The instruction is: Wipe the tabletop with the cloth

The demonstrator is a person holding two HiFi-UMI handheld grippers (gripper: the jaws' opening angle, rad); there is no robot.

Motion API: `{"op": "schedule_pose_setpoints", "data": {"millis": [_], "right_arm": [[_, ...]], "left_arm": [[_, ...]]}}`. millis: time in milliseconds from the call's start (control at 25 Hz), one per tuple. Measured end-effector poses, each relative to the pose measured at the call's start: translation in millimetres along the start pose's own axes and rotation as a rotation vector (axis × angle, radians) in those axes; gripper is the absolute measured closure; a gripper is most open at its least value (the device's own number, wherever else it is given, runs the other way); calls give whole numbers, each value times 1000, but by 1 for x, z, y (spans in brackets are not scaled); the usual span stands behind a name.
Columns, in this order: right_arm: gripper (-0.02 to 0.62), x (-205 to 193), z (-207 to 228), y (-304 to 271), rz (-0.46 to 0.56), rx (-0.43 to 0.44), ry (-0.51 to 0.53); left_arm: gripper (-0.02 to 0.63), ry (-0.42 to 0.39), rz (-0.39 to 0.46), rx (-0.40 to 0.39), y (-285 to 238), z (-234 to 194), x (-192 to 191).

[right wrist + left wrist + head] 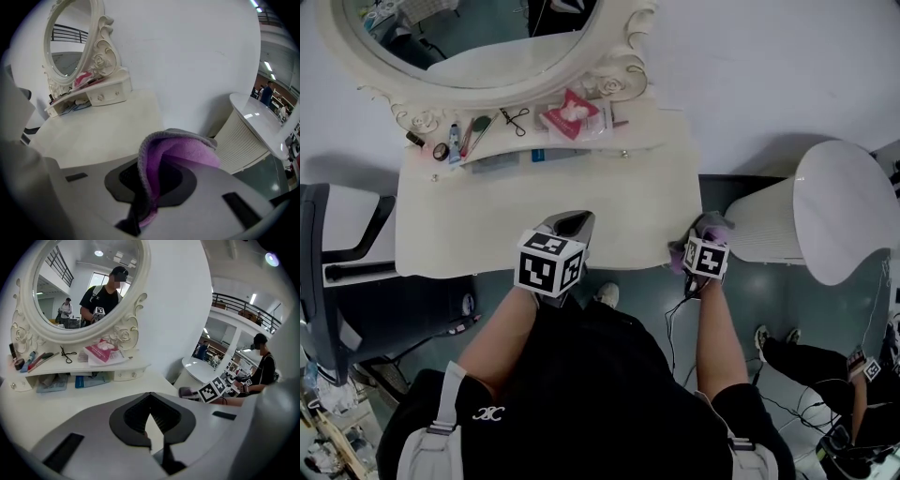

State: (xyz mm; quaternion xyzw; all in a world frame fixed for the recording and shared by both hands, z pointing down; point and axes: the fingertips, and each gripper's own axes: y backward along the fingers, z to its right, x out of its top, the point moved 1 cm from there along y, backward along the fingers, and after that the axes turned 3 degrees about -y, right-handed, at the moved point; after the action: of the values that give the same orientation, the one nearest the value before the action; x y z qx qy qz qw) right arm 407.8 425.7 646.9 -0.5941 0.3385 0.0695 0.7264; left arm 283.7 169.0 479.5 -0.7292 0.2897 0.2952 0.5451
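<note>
The cream tabletop [487, 225] of a vanity lies bare in front of me. My right gripper [703, 236] is at the table's front right corner, shut on a purple cloth with a grey back [710, 225]. In the right gripper view the cloth [183, 150] is folded and bulges out between the jaws over the tabletop [103, 126]. My left gripper [572, 225] hovers over the front edge near the middle. In its own view the left gripper [150, 397] has its tips together with nothing held, above the tabletop [70, 399].
An oval mirror [478, 37] stands at the back over a low shelf [637, 131] with a pink packet [572, 114], scissors [514, 119] and small cosmetics. A round white ribbed stand [834, 211] is at the right, a black chair [328, 272] at the left. Another person [853, 375] sits lower right.
</note>
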Motion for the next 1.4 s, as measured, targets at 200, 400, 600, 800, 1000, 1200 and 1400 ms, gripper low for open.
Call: {"op": "schedule_pose_setpoints", "data": {"millis": [200, 400, 600, 800, 1000, 1200, 1400], "right_arm": [[551, 21, -8, -13, 3, 12, 45], [551, 48, -23, -33, 24, 31, 59], [551, 83, -28, -57, 34, 39, 55], [551, 121, -37, -84, 27, 69, 98], [551, 168, -43, -114, 23, 121, 157], [551, 207, -47, -143, 6, 186, 174], [551, 243, -50, -168, -5, 219, 193]], "left_arm": [[606, -10, -7, -6, -14, 7, 9], [606, -16, -14, 0, -22, 0, 15], [606, -32, -23, -5, -38, -10, 25], [606, -19, -31, -10, -51, -24, 33], [606, -7, -51, -27, -62, -35, 31], [606, 13, -88, -25, -71, -50, 23], [606, 26, -102, -15, -80, -64, 26]]}}
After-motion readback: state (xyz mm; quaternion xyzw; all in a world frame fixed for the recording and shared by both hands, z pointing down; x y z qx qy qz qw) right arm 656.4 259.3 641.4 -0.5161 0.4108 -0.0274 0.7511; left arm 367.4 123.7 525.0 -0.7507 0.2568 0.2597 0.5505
